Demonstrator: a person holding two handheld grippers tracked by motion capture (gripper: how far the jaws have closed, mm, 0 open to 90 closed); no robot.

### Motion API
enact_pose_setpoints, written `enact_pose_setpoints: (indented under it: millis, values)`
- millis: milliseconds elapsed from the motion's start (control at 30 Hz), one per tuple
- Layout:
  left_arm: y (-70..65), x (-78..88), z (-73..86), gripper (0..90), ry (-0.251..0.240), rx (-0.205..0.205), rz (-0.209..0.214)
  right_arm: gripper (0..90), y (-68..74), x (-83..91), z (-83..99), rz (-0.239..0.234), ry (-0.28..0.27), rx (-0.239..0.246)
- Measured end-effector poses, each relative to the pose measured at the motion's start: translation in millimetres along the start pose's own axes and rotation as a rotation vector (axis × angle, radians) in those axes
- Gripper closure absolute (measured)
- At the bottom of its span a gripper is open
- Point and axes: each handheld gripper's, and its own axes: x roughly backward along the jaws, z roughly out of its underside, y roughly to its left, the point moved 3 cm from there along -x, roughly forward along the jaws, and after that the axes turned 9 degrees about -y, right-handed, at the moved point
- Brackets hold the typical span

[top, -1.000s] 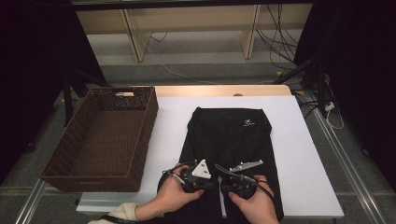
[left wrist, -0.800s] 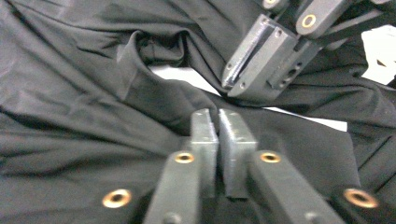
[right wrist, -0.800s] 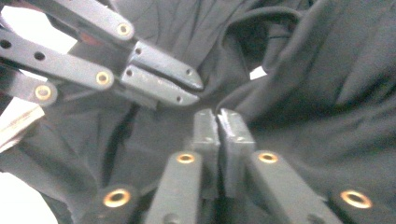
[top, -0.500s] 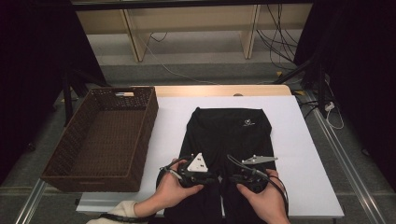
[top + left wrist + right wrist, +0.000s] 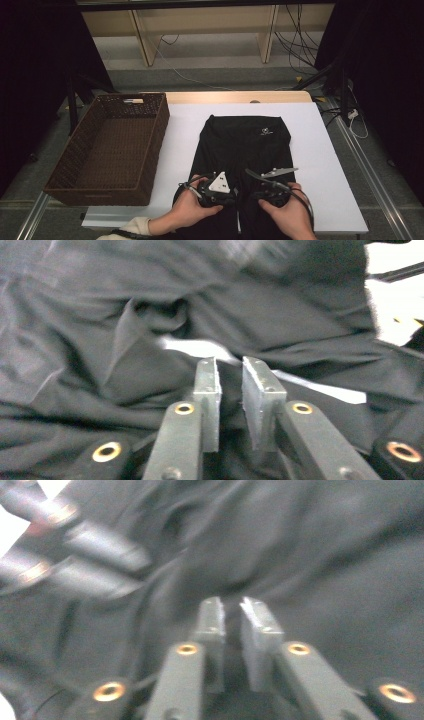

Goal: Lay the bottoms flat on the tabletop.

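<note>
- Left gripper (image 5: 223,181), at six o'clock on the black garment (image 5: 245,142): jaws have just closed a little, now a narrow gap, nothing pinched.
- Right gripper (image 5: 254,176), beside it at three o'clock: jaws narrowly parted over the cloth, gripping nothing.

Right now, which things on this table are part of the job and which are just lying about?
In the job:
- black garment, spread flat on the white table
- left hand-held gripper, jaws slightly apart over the cloth
- right hand-held gripper, likewise

Lying about:
- brown wicker basket, at the left, apart from the garment
- cables on the floor beyond
</note>
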Motion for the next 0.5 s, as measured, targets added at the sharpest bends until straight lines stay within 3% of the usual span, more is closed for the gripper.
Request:
enact_pose_setpoints:
  millis: [133, 200, 267, 367, 500]
  values:
    - [-21.4, -1.2, -9.5, 68.4, -0.017, -0.053, 0.057, 68.1, -42.6, 28.8, 0.6, 0.174, -0.070, -0.044]
    - [-31.0, -8.3, -11.9, 61.1, -0.010, -0.069, 0.081, 64.8, -63.7, 41.2, 7.0, 0.266, -0.053, -0.070]
    - [-36.7, -17.2, -13.2, 53.6, -0.009, -0.092, 0.101, 62.7, -77.4, 51.1, 13.8, 0.318, -0.056, -0.109]
    - [-38.8, -30.8, -13.5, 50.3, 0.011, -0.115, 0.104, 62.3, -82.6, 53.7, 20.9, 0.328, -0.031, -0.128]
    - [-39.8, -40.1, -11.8, 59.4, 0.039, -0.142, 0.099, 67.1, -79.7, 45.6, 27.3, 0.299, 0.035, -0.108]
